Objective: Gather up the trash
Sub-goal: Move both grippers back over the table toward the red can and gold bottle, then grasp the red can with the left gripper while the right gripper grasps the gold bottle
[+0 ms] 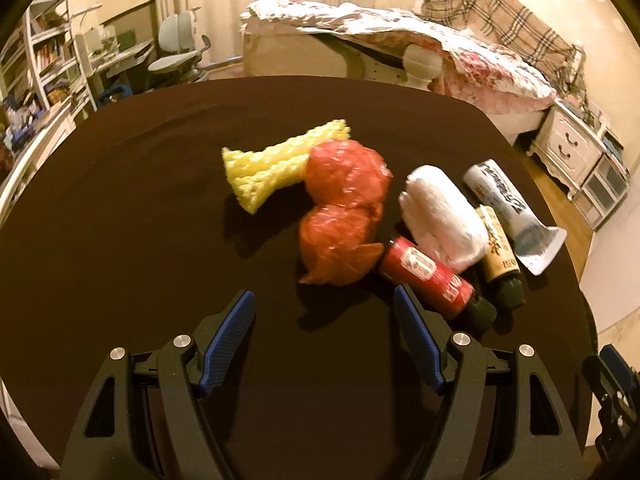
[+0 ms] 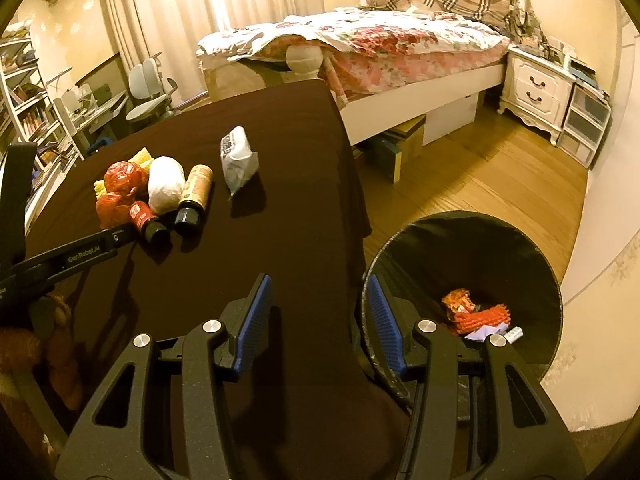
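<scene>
The left gripper (image 1: pixel 324 300) hovers with jaws apart and empty, just short of the crumpled red plastic bag (image 1: pixel 344 204) on the dark brown tablecloth (image 1: pixel 140 208). Beside the bag lie a yellow foam net sleeve (image 1: pixel 272 162), a white tissue wad (image 1: pixel 442 218) and a small red-labelled bottle (image 1: pixel 428 274). The right gripper (image 2: pixel 318 300), also parted and empty, hangs over the table edge beside the black round bin (image 2: pixel 500 248), which holds red scraps (image 2: pixel 472 312).
</scene>
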`<state>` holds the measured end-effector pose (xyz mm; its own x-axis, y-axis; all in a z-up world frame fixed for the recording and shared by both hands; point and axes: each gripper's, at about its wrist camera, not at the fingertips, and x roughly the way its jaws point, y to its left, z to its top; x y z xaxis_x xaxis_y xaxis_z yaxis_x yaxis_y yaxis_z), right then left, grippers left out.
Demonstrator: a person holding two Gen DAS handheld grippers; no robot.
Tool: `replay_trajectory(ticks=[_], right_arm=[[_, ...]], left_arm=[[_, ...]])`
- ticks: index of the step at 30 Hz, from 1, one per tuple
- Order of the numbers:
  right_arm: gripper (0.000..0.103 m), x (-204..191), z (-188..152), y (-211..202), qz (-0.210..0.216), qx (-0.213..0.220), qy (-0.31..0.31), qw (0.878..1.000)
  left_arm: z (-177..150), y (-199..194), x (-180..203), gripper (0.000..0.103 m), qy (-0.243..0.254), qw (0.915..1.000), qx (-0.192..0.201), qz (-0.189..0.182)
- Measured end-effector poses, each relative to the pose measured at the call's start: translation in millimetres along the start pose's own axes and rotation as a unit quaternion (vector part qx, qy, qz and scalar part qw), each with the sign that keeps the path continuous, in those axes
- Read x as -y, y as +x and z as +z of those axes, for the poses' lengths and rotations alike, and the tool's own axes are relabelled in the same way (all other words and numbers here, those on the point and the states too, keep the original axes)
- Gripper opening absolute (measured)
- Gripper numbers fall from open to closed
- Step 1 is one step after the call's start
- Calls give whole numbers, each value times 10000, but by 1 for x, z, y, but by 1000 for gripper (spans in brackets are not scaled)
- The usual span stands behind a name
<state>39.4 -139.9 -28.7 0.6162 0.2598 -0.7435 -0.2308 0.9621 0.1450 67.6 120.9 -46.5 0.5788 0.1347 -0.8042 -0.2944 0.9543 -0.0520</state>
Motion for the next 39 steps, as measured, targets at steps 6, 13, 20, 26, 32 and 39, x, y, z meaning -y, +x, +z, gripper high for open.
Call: replay_trajectory(ticks=[6,13,20,26,32,39], right_arm=[[49,-7,5,1,36,23,-50,10000],[49,-7,6,3,38,23,-26,10000],[49,4,3,1,17,38,128,9999],[50,6,2,0,53,47,145,9999],[50,0,0,3,111,10,124,9999],[50,-14,0,4,176,-16,-31,9998]], left_arm=[[-5,-12,-3,72,-59,9999,48,-121],[-4,-17,10,72,-3,9997,87,-234],[3,-16,27,72,67,9994,109,-309],[-1,-5,31,72,135,9996,-17,-244],[-8,-7,19,72,132,9997,-23,-218],[-10,-9,17,36,325,9987,72,-396]])
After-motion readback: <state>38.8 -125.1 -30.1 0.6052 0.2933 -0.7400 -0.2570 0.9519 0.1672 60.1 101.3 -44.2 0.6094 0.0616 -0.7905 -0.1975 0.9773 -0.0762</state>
